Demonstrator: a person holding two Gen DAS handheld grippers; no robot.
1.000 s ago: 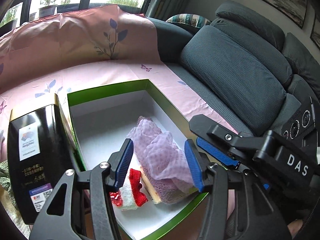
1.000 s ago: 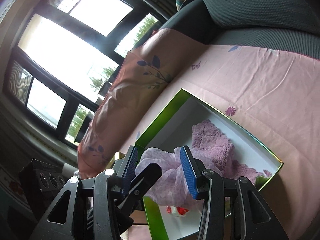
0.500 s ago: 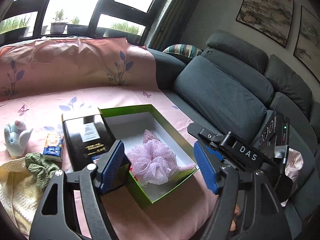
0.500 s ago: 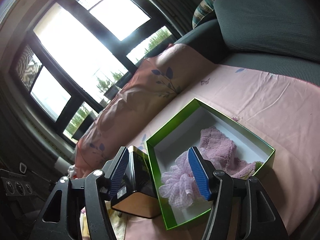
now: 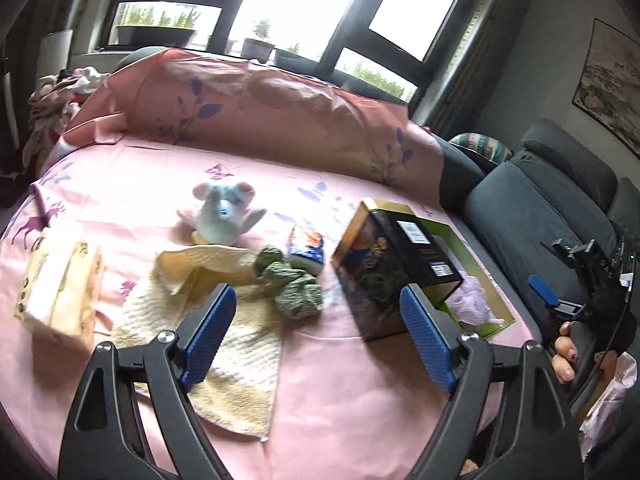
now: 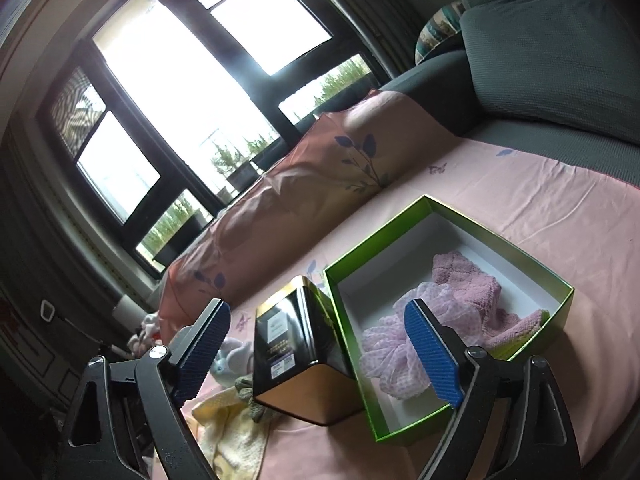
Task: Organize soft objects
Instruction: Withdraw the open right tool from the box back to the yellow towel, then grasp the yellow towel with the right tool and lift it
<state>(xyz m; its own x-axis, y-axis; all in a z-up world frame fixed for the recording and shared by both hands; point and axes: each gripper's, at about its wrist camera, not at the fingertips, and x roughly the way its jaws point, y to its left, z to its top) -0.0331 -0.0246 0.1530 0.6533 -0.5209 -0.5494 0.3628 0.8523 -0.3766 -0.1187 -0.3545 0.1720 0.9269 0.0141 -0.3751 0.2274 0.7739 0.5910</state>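
A green box (image 6: 496, 236) lies open on the pink sheet and holds a lilac mesh puff (image 6: 394, 350) and a pink towel (image 6: 468, 280). The puff also shows in the left wrist view (image 5: 474, 298). My left gripper (image 5: 316, 336) is open and empty above a cream towel (image 5: 236, 344) and a green knitted cloth (image 5: 294, 286). A grey plush mouse (image 5: 224, 214) sits further back. My right gripper (image 6: 318, 354) is open and empty, raised in front of the box.
A black and gold tin (image 5: 384, 272) stands beside the green box, also in the right wrist view (image 6: 298, 350). A tissue pack (image 5: 60, 284) lies at the left and a small blue packet (image 5: 306, 248) by the tin. Grey sofa cushions (image 6: 560, 56) line the right side.
Both grippers let go of the lilac puff and pulled back from the box. The left gripper swung left over the towel and knitted cloth. Both jaws have opened wider.
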